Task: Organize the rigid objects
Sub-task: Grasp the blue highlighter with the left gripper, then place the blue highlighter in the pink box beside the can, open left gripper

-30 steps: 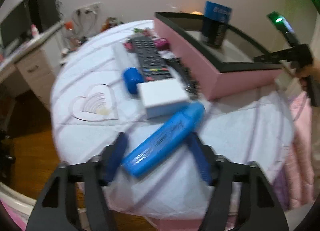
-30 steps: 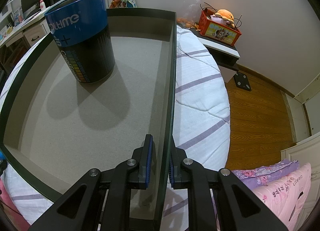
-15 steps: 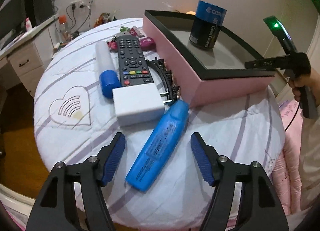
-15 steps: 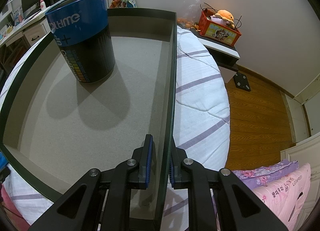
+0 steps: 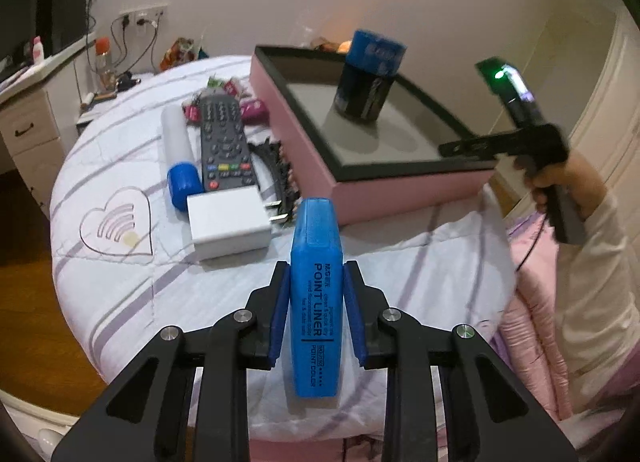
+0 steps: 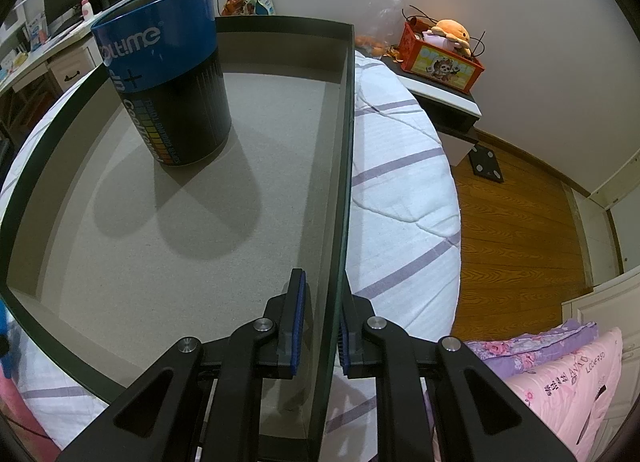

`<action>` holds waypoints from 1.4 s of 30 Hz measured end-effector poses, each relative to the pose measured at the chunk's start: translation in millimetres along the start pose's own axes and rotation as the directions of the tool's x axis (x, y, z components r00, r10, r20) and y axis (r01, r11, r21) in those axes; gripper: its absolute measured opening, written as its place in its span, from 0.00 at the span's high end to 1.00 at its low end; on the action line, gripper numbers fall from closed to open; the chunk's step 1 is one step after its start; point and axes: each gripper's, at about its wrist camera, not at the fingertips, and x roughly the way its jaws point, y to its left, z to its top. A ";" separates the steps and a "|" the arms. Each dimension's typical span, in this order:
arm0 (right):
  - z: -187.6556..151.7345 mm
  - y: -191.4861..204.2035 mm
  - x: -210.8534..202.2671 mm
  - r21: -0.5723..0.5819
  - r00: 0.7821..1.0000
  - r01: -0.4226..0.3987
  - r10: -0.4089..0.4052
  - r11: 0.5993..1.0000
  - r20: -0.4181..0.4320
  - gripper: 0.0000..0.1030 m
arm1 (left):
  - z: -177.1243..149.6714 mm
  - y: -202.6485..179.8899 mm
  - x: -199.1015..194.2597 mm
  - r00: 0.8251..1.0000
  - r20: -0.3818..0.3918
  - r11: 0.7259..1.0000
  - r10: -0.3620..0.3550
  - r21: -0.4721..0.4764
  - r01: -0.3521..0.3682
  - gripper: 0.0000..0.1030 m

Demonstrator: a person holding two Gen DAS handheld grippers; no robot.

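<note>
Left gripper (image 5: 316, 310) had just closed on the flat blue plastic highlighter (image 5: 316, 302), long axis along the fingers. Pink shallow box with black rim (image 5: 400, 190) lay far-right of it. Right gripper (image 6: 320, 322) was clamped on box's wall.

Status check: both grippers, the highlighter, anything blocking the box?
Left gripper just closed on blue highlighter. Right gripper shut on pink box wall. Blue can inside; floor beside it bare.
</note>
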 end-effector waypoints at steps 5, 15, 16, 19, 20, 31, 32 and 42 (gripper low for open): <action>-0.2 -0.3 0.3 0.001 1.000 -0.005 0.005 1.000 0.000 0.86 | 17.6 -11.0 -19.2 0.998 0.059 0.999 -0.013 0.038 0.011 0.74; -0.1 -3.3 0.2 -0.003 1.000 -0.020 0.020 1.000 0.003 0.86 | 91.3 -40.8 0.1 0.991 0.116 0.994 -0.063 0.096 0.052 0.74; -0.1 -3.6 0.2 -0.002 1.000 -0.022 0.022 1.000 0.004 0.86 | 100.1 -45.9 8.2 0.991 0.115 0.993 -0.061 0.104 0.049 0.74; -0.6 -4.7 0.1 -0.002 1.000 -0.025 0.025 1.000 0.006 0.86 | 118.7 -53.1 34.9 0.995 0.086 0.995 -0.055 0.085 0.047 0.74; -0.8 -5.1 0.0 -0.003 1.000 -0.027 0.027 1.000 0.006 0.86 | 123.7 -55.0 45.0 0.996 0.075 0.996 -0.049 0.078 0.043 0.74; -1.4 -7.8 0.7 -0.012 0.999 -0.034 0.034 0.999 0.010 0.86 | 123.8 -66.6 115.8 0.997 -0.079 0.998 0.023 0.068 -0.018 0.74; -1.6 -7.5 0.7 -0.013 0.999 -0.033 0.033 0.999 0.010 0.86 | 122.0 -67.3 115.3 0.996 -0.077 0.997 0.032 0.072 -0.026 0.73; -2.0 -5.5 -0.2 -0.013 0.999 -0.031 0.031 0.999 0.010 0.86 | 113.9 -66.0 58.2 0.998 0.051 0.998 -0.027 0.057 0.024 0.14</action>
